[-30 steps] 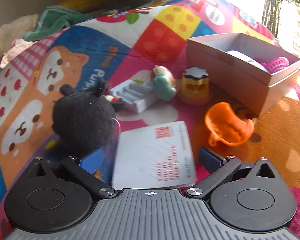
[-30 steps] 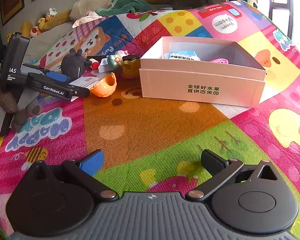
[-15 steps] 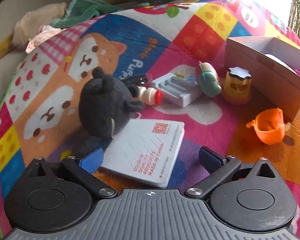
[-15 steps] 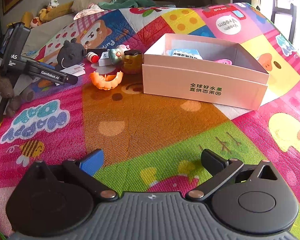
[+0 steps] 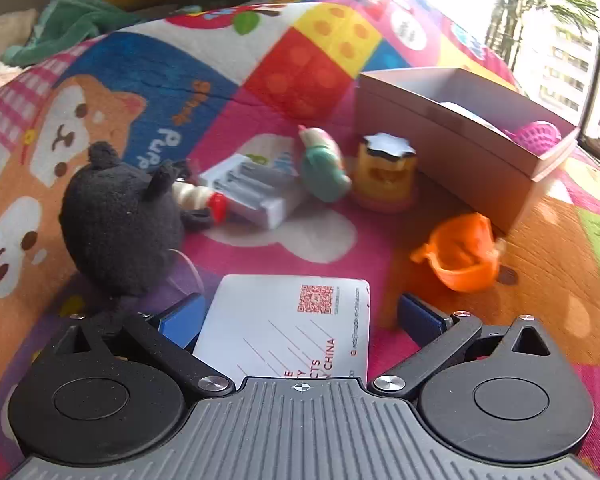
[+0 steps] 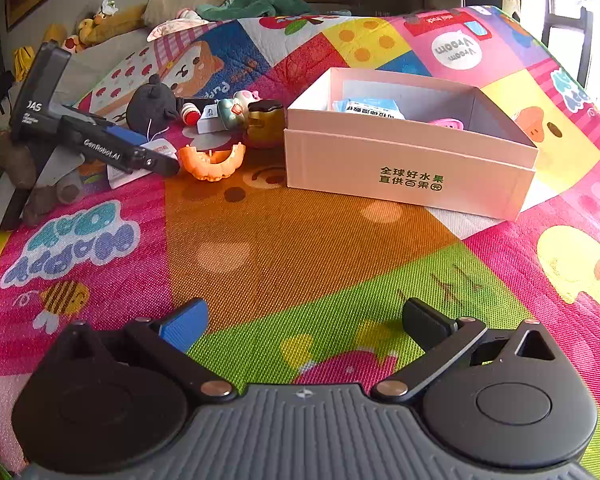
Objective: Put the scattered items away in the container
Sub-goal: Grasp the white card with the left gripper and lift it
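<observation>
We hold our left gripper (image 5: 300, 314) low over the play mat (image 6: 300, 240), fingers spread, with one white card (image 5: 296, 320) lying between them; neither finger visibly touches it. Our right gripper (image 6: 302, 322) hovers apart over a bare stretch of orange and green mat, also spread and holding nothing.

The one pink box (image 6: 408, 168) sits open-topped on the mat to the right of the clutter, its long printed wall facing our right gripper. Inside we see one blue-and-white packet (image 6: 370, 106) and one pink item (image 6: 446, 123) against the far side.

Left of the box the loose things crowd together: one black plush (image 5: 120, 220) just beside the card's left edge, one small red-capped bottle (image 5: 198, 196) touching the plush, one grey-and-white pack (image 5: 252, 190), one teal figure (image 5: 324, 164) lying tilted, one yellow jar (image 5: 386, 168) upright near the box wall, and one orange toy (image 5: 464, 256) close to the box's near corner.

The widest open room lies in front of the box, across the orange and green panels. Between the orange toy and the card there is a clear strip of mat; around the plush things sit tight.
</observation>
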